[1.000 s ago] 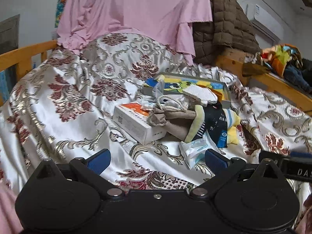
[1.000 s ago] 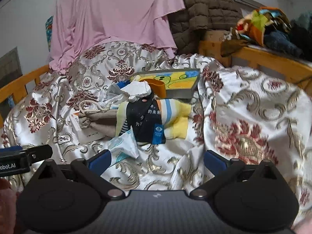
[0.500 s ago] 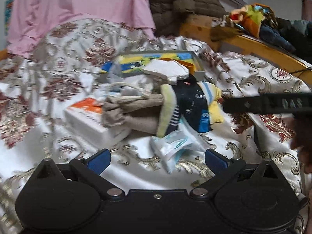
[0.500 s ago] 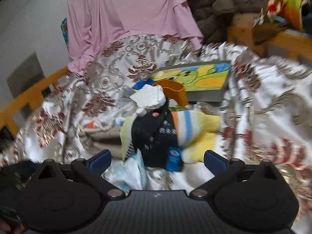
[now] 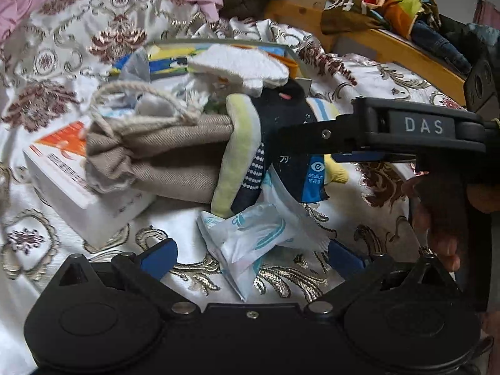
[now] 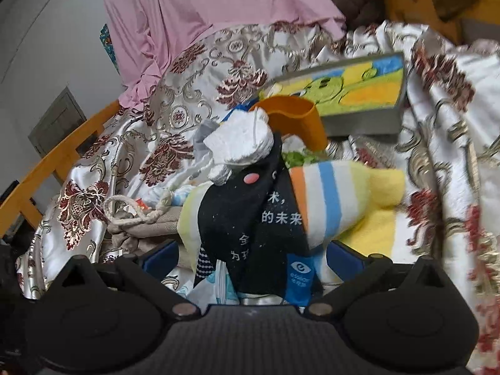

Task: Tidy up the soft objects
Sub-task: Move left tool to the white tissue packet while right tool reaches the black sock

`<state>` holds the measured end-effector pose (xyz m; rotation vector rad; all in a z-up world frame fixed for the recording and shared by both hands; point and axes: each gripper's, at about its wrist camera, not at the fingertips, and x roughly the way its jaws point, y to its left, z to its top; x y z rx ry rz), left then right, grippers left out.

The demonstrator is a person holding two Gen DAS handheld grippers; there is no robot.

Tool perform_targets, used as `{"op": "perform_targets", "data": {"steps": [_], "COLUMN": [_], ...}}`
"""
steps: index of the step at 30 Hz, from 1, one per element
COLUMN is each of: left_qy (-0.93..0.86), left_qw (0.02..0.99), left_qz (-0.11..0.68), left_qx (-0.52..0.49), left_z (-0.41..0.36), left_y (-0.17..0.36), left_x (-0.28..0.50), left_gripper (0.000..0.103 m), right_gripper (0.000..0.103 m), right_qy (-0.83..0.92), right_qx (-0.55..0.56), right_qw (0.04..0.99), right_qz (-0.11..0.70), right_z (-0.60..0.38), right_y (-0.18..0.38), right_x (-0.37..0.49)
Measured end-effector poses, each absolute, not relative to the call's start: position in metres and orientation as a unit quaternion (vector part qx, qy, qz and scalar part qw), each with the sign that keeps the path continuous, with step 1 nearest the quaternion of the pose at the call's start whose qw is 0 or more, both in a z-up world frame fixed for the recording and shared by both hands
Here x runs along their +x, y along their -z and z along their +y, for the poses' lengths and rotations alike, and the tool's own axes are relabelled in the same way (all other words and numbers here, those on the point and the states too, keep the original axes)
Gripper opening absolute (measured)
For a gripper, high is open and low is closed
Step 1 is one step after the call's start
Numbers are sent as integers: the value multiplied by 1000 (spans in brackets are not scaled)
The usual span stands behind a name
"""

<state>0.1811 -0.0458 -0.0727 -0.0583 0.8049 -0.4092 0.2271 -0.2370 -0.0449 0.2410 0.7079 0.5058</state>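
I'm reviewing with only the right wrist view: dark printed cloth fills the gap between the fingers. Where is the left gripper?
Observer: The left gripper is open, low over the bedspread, a white-and-blue tissue packet between its fingers, ungripped.
Reviewer: What's under the beige drawstring bag?
Observer: A white box with orange print.
Reviewer: The right gripper from outside?
Observer: It extends in from the right, tip over the dark printed cloth; contact unclear.

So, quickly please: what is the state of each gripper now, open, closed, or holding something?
Left gripper: open, holding nothing; the tissue pack lies between its fingers.
Right gripper: open, not gripping yet; the black cloth sits between its fingers.
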Motion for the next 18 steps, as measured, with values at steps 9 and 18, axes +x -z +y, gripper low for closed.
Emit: {"op": "perform_targets", "data": {"steps": [9, 18], "left_qy": [224, 228], "left_qw": [878, 870], "left_qz": [405, 418], "left_qx": [-119, -129], "left_z": [-35, -43], "left_y": [82, 87], "left_x": [193, 200], "left_gripper": [102, 97], "right_gripper": [90, 78], "right_qy": [-302, -291], "right_qx": [152, 135], "right_qw": [873, 874], "right_qz": [351, 364], "right_z": [-232, -221], "right_y": [41, 38], "right_x": [228, 232]}}
